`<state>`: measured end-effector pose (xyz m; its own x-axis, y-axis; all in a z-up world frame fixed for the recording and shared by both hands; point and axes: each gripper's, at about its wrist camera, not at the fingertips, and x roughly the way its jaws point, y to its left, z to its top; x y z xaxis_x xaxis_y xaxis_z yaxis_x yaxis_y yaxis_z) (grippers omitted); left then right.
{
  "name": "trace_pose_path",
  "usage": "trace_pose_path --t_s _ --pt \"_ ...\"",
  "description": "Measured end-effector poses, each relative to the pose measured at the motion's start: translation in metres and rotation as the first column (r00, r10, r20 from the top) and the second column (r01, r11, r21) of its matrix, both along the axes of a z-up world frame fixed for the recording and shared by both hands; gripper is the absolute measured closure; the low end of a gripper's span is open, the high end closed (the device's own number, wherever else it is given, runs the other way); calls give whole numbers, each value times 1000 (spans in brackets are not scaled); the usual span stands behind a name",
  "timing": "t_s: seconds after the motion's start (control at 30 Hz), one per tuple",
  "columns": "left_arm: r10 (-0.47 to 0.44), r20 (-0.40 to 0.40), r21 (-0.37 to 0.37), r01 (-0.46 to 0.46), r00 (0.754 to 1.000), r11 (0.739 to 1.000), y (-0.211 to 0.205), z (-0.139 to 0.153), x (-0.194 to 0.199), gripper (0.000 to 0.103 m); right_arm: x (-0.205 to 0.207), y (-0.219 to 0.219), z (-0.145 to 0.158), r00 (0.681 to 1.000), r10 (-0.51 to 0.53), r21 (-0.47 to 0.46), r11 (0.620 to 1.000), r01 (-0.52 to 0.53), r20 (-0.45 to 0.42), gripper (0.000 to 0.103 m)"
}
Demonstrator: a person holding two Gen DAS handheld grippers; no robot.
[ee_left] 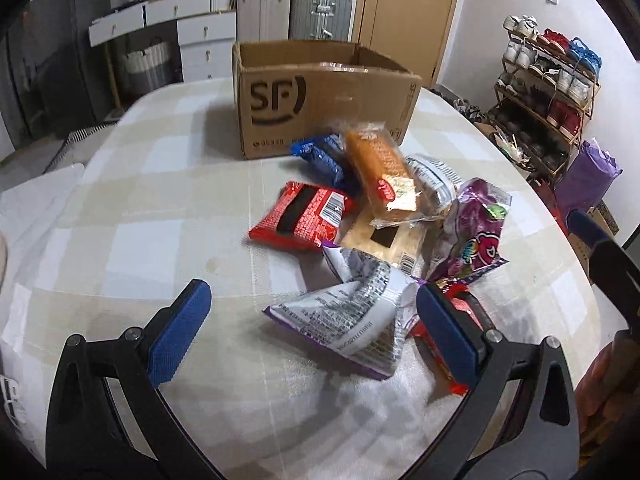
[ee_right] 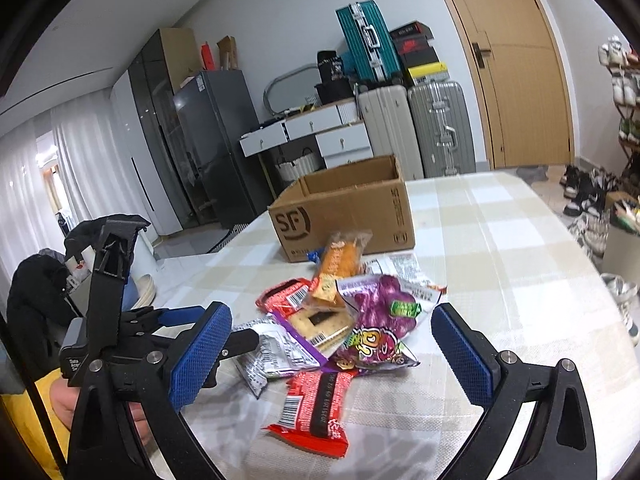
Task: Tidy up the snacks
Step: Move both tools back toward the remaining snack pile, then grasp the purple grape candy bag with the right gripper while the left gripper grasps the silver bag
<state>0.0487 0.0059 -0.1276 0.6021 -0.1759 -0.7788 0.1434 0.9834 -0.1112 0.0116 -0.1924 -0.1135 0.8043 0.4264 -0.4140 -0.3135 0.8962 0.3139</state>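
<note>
A heap of snack packets lies on the checked tablecloth in front of an open cardboard box [ee_left: 320,96] [ee_right: 344,208]. In the heap are a red packet [ee_left: 300,216], a blue packet [ee_left: 320,156], an orange cake bar [ee_left: 376,168] [ee_right: 336,264], a purple candy bag [ee_left: 476,232] [ee_right: 380,320], a silver-and-purple bag [ee_left: 352,312] [ee_right: 276,344] and a second red packet [ee_right: 316,408]. My left gripper [ee_left: 312,332] is open, its jaws either side of the silver-and-purple bag. My right gripper [ee_right: 332,360] is open just short of the near red packet and the purple bag.
A shoe rack [ee_left: 548,92] and a purple bag [ee_left: 588,176] stand to the right of the table. Suitcases [ee_right: 416,136], a white drawer unit [ee_right: 320,132] and a fridge [ee_right: 208,144] line the far wall. The left gripper body [ee_right: 108,300] is at my right view's left.
</note>
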Motion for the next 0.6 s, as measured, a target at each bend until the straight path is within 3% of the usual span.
trace_pose_path --t_s 0.07,0.27,0.4,0.6 --pt "-3 -25 -27 2 1000 1000 2 -8 8 2 5 -1 -5 1000 3 5 1000 -3 -12 1" --pt "-67 -38 -140 61 997 988 4 -23 19 38 20 -1 -21 998 18 20 1000 -17 -54 1" --pt "-83 -17 -131 81 996 988 2 -24 17 46 25 -1 -28 997 20 24 1000 -19 -71 1" --pt "-85 -10 -158 82 996 984 10 -21 13 48 28 -3 -31 996 20 37 999 -17 -91 1"
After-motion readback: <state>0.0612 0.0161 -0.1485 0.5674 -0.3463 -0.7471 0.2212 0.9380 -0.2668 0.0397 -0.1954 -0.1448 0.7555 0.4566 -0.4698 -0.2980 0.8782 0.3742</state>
